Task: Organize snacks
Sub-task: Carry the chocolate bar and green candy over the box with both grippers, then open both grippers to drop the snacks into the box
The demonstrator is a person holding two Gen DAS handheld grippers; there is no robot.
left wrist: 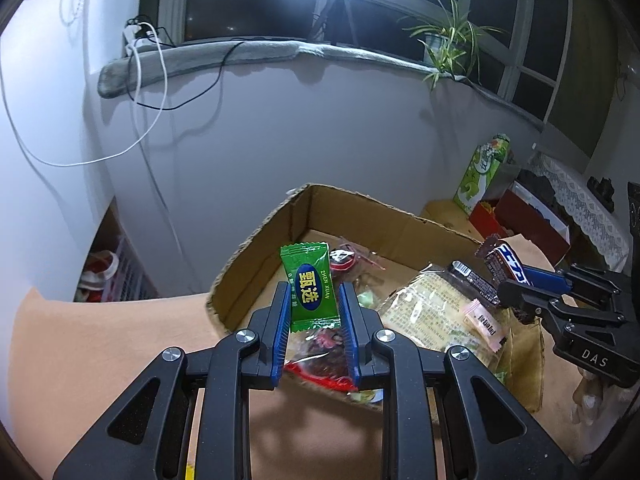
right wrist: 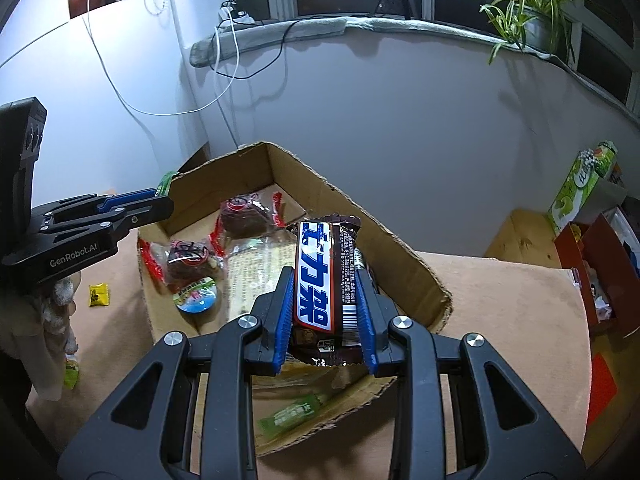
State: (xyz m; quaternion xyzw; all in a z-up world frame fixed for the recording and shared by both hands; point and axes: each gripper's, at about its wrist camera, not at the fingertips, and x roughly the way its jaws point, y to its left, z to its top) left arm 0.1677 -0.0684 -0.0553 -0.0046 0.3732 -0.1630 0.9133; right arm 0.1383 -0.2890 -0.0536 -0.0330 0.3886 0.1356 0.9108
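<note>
My left gripper (left wrist: 314,294) is shut on a small green candy packet (left wrist: 310,286), held upright over the near-left corner of an open cardboard box (left wrist: 256,246). My right gripper (right wrist: 326,280) is shut on a brown chocolate bar with a blue and white label (right wrist: 322,280), held above the same cardboard box (right wrist: 400,240). In the left wrist view the right gripper (left wrist: 516,280) comes in from the right with the chocolate bar (left wrist: 504,264). In the right wrist view the left gripper (right wrist: 160,200) shows at the left edge with a bit of the green packet (right wrist: 164,184).
The box holds a large clear biscuit bag (left wrist: 432,316), red-wrapped cakes (right wrist: 240,220), a round jelly cup (right wrist: 198,294) and a pink sachet (left wrist: 484,322). Loose sweets (right wrist: 98,294) lie on the tan tabletop (right wrist: 500,308). A green carton (right wrist: 580,188) and red box (right wrist: 592,256) stand at right.
</note>
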